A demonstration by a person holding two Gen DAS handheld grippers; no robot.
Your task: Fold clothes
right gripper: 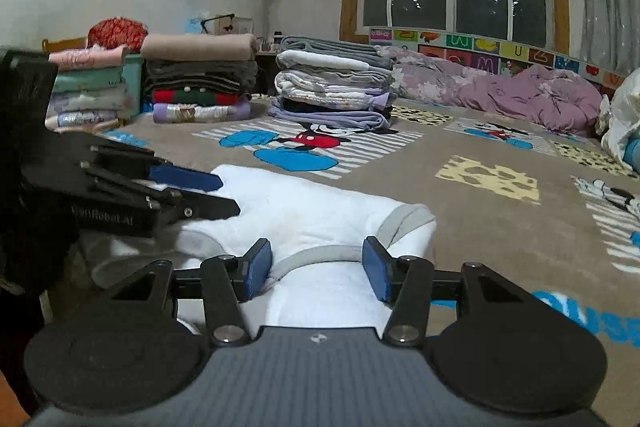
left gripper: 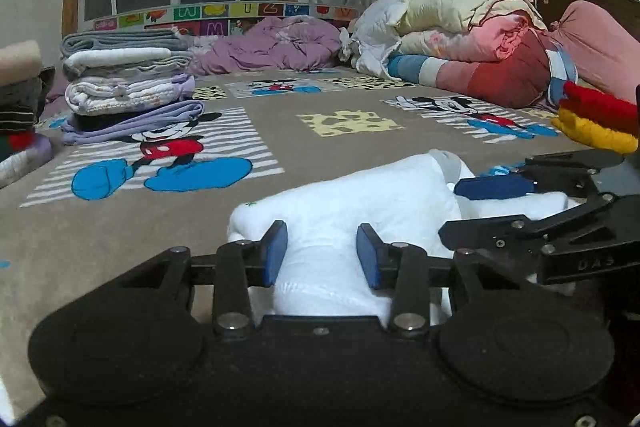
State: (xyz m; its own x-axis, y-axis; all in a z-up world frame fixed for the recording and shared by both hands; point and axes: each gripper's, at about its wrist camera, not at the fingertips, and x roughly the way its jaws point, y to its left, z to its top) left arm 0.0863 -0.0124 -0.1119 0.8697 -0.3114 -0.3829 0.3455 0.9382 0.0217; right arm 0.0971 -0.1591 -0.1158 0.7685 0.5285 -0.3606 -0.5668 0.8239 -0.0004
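Observation:
A white garment with grey trim lies bunched on the Mickey Mouse bedspread, right in front of both grippers. My left gripper is open, its blue pads either side of a raised fold of the white cloth. My right gripper is open too, straddling the grey-trimmed edge of the garment. Each gripper shows in the other's view: the right one at right, the left one at left, both resting over the cloth.
Stacks of folded clothes stand at the far side of the bed, with more stacks to their left. A purple quilt and rolled bedding line the back. A red and yellow knit item sits at right.

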